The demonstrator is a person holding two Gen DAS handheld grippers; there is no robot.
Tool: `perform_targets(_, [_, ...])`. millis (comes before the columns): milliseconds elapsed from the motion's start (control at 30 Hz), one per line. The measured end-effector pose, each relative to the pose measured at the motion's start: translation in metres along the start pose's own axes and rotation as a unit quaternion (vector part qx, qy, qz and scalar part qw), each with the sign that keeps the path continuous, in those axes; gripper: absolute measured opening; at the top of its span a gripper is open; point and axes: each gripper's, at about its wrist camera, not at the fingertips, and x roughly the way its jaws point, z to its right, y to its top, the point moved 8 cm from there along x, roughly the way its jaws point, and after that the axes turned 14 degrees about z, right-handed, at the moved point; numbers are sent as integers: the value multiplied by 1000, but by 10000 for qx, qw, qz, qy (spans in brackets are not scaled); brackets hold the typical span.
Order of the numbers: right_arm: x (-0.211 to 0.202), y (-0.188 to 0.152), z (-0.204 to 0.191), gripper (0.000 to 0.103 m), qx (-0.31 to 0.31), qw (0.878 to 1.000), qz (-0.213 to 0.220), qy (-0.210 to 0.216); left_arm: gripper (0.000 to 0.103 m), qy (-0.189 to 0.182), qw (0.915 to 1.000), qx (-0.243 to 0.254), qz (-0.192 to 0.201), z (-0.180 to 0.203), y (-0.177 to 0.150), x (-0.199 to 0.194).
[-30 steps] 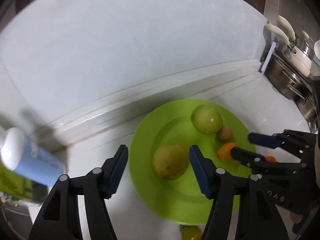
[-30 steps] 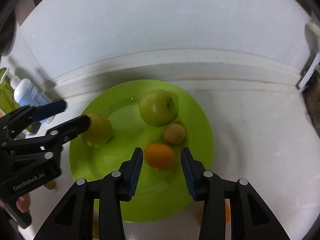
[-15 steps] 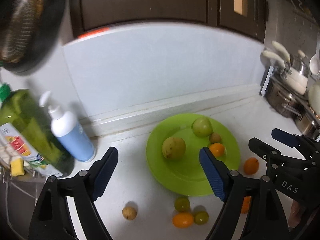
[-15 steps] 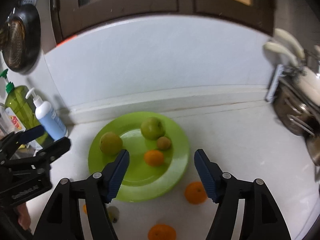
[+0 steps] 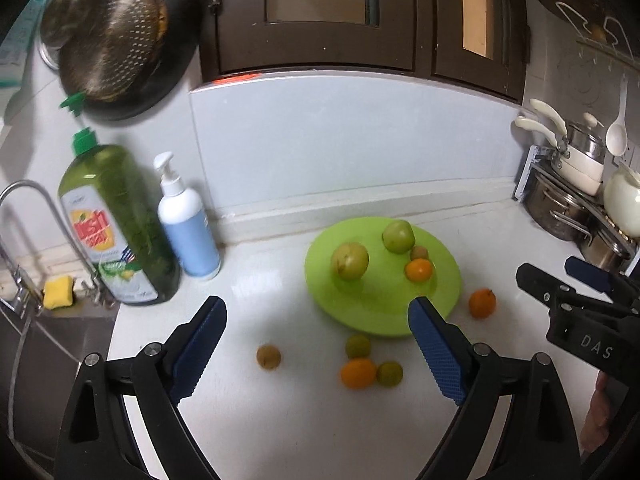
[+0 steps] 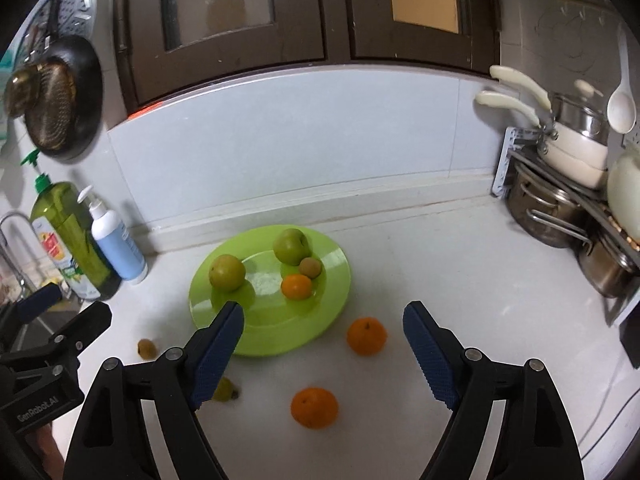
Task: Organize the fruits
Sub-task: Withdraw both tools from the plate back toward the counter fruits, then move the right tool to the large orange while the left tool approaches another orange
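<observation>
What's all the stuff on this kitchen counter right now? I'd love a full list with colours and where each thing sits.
plate: one, lime green, on the white counter near the back wall
large green fruits: two, on the plate
small brown fruit: one, on the plate
orange on the plate: one, beside the brown fruit
loose oranges: three, on the counter in front of and right of the plate
small green-brown fruits: three, on the counter in front of the plate
dish soap bottle: one, green, far left
pump bottle: one, blue and white, beside the soap
sponge: one, yellow, by the tap
pots: several, steel and cream, right rack
left gripper: black, blue pads, jaws opening, empty
right gripper: same, jaws opening, empty
</observation>
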Motion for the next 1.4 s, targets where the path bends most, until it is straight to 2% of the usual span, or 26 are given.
perform_targets(233, [-30,-17,-4,82,-289,9994,163,-75,96,189,9998,61,36,-8,-28,-30])
perform_targets(467, [-43,-40,-5,82,-407,9990,83,-135,96,294,9995,100,-5,-9,-54,-41])
perform_targets(667, [-37,-72,-4,82,-248,9990,-376,37,94,184,9996,187,-94,-4,-68,-35])
perform_targets(900, [-27,-94,-5,82,-135,9973,-710,106,87,100,9996,108,-254,-3,-81,-21])
perform_targets(1067, [-18,-101,-4,76,-144,9966,-812,83,84,-46,9995,94,-284,0,-83,-9])
perform_targets(1200, [-7,-107,-4,71,-129,9952,-966,119,77,-189,9993,115,-300,4,-83,6])
perform_targets(1400, [9,-115,-4,65,-76,9930,-1166,177,64,-529,9969,-21,-586,12,-89,32])
